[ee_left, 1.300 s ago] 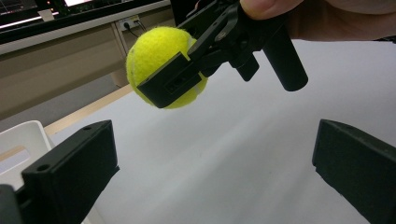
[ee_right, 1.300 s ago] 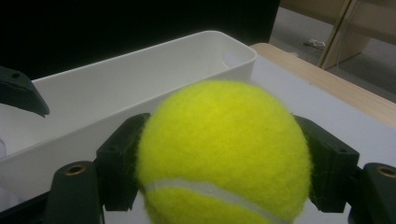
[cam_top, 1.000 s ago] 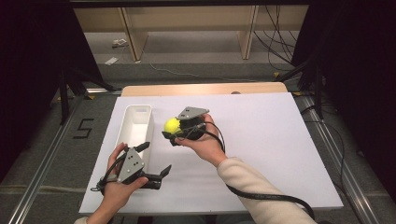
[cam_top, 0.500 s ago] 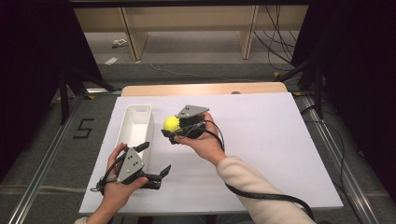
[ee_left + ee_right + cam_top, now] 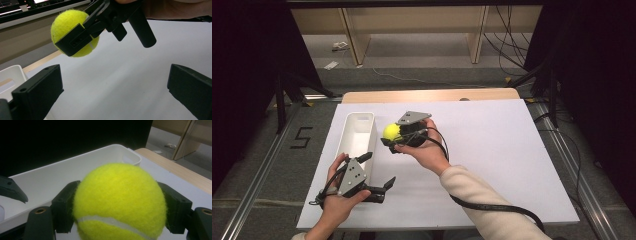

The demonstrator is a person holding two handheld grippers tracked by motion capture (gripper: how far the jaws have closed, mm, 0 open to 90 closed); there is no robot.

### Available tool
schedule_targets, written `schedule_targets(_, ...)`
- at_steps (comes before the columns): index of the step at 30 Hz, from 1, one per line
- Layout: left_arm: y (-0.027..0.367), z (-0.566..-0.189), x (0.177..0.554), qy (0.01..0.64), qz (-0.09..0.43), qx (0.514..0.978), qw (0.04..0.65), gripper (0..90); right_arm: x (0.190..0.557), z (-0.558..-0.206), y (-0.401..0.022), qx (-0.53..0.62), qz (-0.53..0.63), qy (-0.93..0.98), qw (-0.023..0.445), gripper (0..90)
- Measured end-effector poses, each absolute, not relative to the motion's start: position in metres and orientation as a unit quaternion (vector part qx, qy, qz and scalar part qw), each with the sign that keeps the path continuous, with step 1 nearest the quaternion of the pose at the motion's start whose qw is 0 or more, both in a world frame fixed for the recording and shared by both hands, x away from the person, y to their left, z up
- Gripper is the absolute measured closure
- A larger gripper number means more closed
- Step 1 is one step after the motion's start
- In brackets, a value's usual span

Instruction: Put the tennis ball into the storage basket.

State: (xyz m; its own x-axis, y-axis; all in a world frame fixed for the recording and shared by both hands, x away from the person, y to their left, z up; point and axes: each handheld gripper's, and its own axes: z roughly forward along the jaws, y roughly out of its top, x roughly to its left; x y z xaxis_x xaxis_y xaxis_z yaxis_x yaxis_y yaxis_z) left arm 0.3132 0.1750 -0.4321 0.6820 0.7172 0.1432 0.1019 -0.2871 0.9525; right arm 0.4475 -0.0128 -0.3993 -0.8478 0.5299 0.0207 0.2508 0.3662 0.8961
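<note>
Nearest the person, at seven o'clock on the white table sheet [image 5: 492, 165], the left gripper [image 5: 374, 172] waits with jaws spread wide and empty. Further out, toward eleven o'clock, the right gripper [image 5: 391, 141] is clamped across the middle of the fuzzy yellow tennis ball [image 5: 391, 131], held just beside the long white plastic bin [image 5: 362, 120]. The ball looks light, springy and grippy, so a squeeze across its widest part should hold.

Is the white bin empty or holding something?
Empty: the white bin shows bare floor; the tennis ball sits in the right claw.
</note>
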Motion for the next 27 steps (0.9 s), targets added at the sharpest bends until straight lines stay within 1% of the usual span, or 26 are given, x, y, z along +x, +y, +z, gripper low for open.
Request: schedule_targets(27,0.175,-0.432,0.313,0.272,0.288,0.749,0.532,0.0,0.451,-0.393,0.001,0.23,0.508,0.818,0.138,27.0)
